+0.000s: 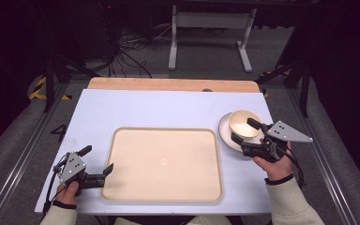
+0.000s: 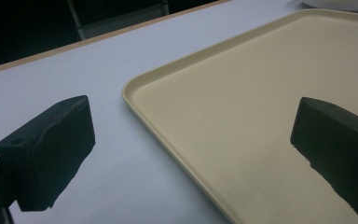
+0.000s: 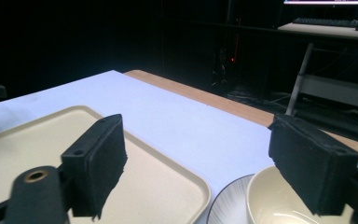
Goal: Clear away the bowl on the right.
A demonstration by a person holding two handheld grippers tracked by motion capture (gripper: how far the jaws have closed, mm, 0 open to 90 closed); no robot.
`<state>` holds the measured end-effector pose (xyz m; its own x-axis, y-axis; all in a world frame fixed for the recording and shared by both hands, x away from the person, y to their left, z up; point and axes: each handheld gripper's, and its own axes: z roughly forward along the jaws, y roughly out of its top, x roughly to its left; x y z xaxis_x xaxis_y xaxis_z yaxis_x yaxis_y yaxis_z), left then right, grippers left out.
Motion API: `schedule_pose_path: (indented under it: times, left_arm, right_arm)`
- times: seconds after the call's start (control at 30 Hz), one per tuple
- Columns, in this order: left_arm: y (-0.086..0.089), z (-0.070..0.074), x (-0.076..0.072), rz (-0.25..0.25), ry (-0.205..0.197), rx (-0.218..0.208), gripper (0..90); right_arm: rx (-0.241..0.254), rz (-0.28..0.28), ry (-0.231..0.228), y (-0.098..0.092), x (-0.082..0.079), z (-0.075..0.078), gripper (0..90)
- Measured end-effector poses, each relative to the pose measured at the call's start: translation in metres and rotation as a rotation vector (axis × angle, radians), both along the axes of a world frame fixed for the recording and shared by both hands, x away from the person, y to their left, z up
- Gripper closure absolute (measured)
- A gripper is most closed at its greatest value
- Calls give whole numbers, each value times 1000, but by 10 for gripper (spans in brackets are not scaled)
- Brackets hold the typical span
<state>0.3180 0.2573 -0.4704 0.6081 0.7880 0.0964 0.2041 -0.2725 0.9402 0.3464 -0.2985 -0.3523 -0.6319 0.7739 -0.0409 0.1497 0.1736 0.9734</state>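
Right under the right gripper (image 1: 243,131) sits one cream bowl (image 1: 242,123) on one white saucer (image 1: 225,132). Its jaws are spread wide, one on each side of the bowl's near rim, and pinch nothing. I can see nothing in the bowl (its bottom is partly hidden). Between the two grippers lies one big cream tray (image 1: 163,163) with nothing on it. The left gripper (image 1: 97,161) is spread wide too, with the tray's left edge between its jaws.
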Motion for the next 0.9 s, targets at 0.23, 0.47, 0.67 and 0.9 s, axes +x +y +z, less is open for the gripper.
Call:
schedule_pose_path:
  times: [0.23,0.47,0.67,0.9]
  left_arm:
    - [0,0,0,-1,1,2,4]
    - [0,0,0,-2,0,4,4]
    - [-1,0,0,0,-1,2,4]
    - [-1,0,0,-1,-1,2,4]
  right_arm:
    - [-26,-58,47,-3,3,7,209]
    - [-50,-133,103,-5,7,11,209]
    - [-83,-197,138,-8,11,15,224]
    - [-91,-240,160,-17,17,17,237]
